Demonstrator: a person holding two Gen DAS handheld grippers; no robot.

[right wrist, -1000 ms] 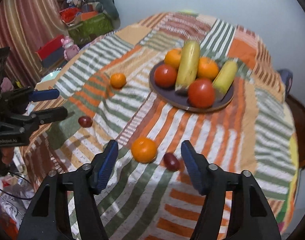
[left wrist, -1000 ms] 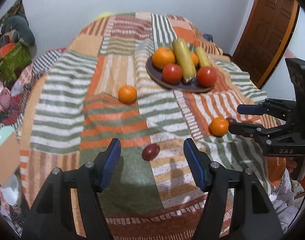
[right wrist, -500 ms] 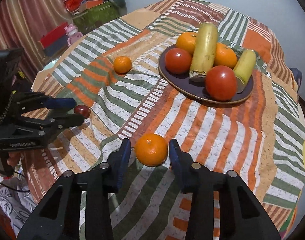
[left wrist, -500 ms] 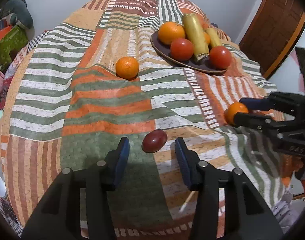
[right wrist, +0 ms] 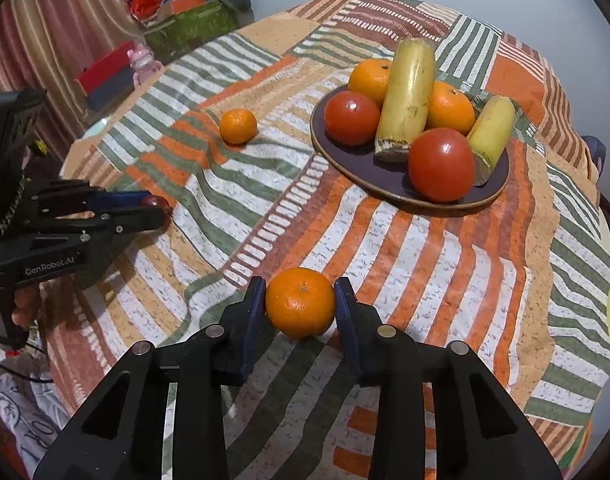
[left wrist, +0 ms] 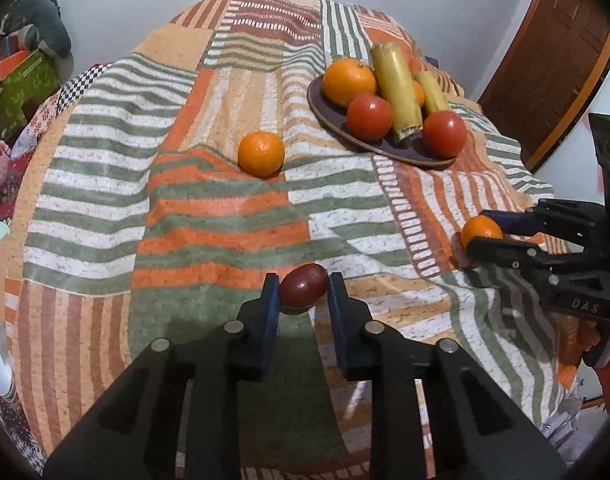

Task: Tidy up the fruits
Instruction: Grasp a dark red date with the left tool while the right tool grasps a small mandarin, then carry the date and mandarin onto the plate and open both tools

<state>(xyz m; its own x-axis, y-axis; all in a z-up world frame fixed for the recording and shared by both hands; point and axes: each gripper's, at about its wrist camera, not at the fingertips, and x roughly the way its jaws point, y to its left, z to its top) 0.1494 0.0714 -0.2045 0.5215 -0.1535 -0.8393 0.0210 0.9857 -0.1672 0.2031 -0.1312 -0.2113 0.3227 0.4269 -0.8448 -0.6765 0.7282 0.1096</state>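
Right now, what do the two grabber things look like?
Both are black plastic with cut-out holes and round silver bolts. Each has two fingers with blue pads: the left gripper and the right gripper. Seen side-on, the left one reads "GenRobot.AI" in white, with a braided cord, and the right one reads "DAS". No sleeves show.

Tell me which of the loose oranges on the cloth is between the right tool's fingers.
The orange nearest the cloth's front edge: the right tool is closed on it. The other loose orange lies free, left of the plate.
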